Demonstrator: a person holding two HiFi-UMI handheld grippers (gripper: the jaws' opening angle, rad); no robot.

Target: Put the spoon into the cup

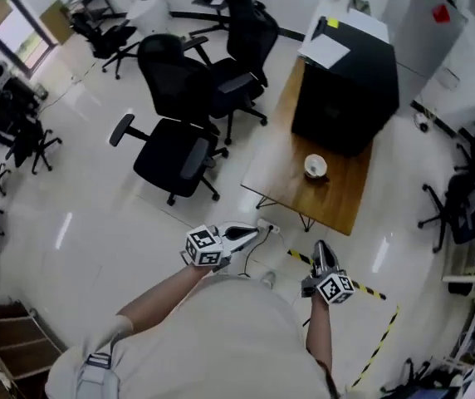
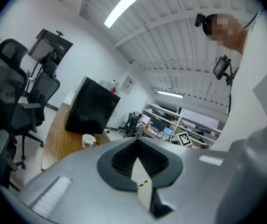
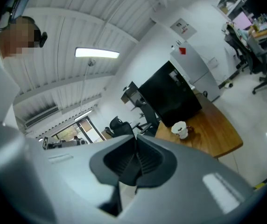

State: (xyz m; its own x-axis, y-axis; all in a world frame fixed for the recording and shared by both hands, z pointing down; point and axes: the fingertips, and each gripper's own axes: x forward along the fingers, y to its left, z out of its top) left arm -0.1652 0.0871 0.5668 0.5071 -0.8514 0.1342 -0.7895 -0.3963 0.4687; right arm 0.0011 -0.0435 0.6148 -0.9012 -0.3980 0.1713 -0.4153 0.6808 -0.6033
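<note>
Head view has me standing well apart from the desk point(image 1: 341, 199). At the left, my left gripper point(image 1: 251, 233) has its fingers clenched on nothing; the left gripper view shows only floor behind them. Ahead, the cup point(image 1: 315, 167) stands upright on the desk, near a black box point(image 1: 345, 90). My right gripper point(image 1: 321, 251) is likewise clenched and empty. I cannot find the spoon; a dark speck just beside the cup is too small to tell. I judge this to be the approach, with nothing grasped yet. Next I must close on the desk, locate the spoon, and release one set of fingers to take it.
</note>
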